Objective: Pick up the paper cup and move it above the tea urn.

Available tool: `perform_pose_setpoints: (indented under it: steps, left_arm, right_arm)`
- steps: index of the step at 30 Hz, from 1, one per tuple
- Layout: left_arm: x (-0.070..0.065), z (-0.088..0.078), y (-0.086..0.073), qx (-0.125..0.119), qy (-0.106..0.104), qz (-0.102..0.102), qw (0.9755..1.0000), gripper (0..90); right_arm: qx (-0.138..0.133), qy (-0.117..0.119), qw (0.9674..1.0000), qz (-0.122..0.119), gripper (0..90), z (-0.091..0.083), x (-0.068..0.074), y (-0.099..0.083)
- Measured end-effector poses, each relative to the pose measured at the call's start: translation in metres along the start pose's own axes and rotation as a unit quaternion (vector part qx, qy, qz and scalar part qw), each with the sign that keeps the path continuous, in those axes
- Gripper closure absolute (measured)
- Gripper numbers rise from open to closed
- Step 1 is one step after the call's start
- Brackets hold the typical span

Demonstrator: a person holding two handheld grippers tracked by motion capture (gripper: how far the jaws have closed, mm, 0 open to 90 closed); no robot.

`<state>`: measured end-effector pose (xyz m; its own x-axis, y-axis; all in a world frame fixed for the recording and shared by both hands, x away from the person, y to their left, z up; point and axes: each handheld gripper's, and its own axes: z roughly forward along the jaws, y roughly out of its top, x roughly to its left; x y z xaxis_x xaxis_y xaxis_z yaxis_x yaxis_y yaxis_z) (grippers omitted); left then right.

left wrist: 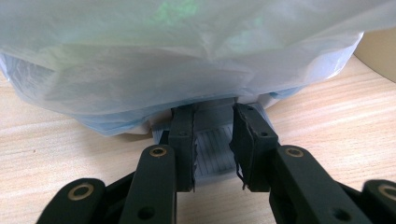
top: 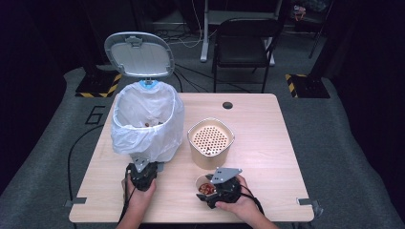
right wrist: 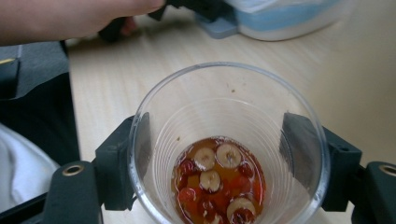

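A pedal bin [top: 145,119] lined with a white bag stands on the table's left half, its grey lid [top: 139,54] raised. My left gripper [top: 143,174] is at the bin's base. In the left gripper view its jaws [left wrist: 214,116] stand apart and rest on the grey ribbed pedal [left wrist: 212,149], under the bag [left wrist: 187,60]. My right gripper [top: 217,187] is shut on a clear plastic cup [top: 204,183] near the front edge. In the right gripper view the cup [right wrist: 233,107] sits between both fingers [right wrist: 140,144] and holds amber liquid with red fruit and pale slices [right wrist: 217,179].
A beige container [top: 210,140] with a perforated strainer insert stands mid-table, just behind the cup and right of the bin. A cable hole [top: 227,105] lies near the far edge. A black chair [top: 243,38] stands beyond the table. The table's right half is bare wood [top: 267,143].
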<state>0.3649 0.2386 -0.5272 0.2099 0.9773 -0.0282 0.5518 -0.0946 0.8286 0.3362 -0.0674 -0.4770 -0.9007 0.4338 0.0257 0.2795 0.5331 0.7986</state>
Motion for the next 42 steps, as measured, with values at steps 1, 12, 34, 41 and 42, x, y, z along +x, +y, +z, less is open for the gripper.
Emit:
perform_pose_setpoints:
  steps: [1, 12, 34, 41, 42]
  left_arm:
    - [0.000, 0.000, 0.000, 0.000, -0.001, 0.002, 1.0000, 69.9]
    - [0.001, -0.001, 0.000, 0.000, -0.001, 0.005, 1.0000, 69.8]
    - [0.001, -0.001, 0.000, 0.000, -0.002, 0.005, 1.0000, 69.8]
    - [0.001, -0.001, 0.000, 0.000, -0.002, 0.005, 1.0000, 69.8]
    - [0.001, -0.001, 0.000, 0.000, -0.002, 0.004, 1.0000, 69.8]
  right_arm:
    - [-0.006, -0.013, 0.9999, 0.008, 24.9, -0.007, -0.009, -0.002]
    - [-0.022, -0.099, 0.9932, 0.057, 24.9, -0.043, -0.056, -0.016]
    - [-0.039, -0.191, 0.9705, 0.142, 19.3, -0.067, -0.104, -0.056]
    - [-0.054, -0.194, 0.9687, 0.145, 10.2, -0.071, -0.105, -0.054]
    - [-0.054, -0.194, 0.9687, 0.146, 9.7, -0.072, -0.104, -0.054]
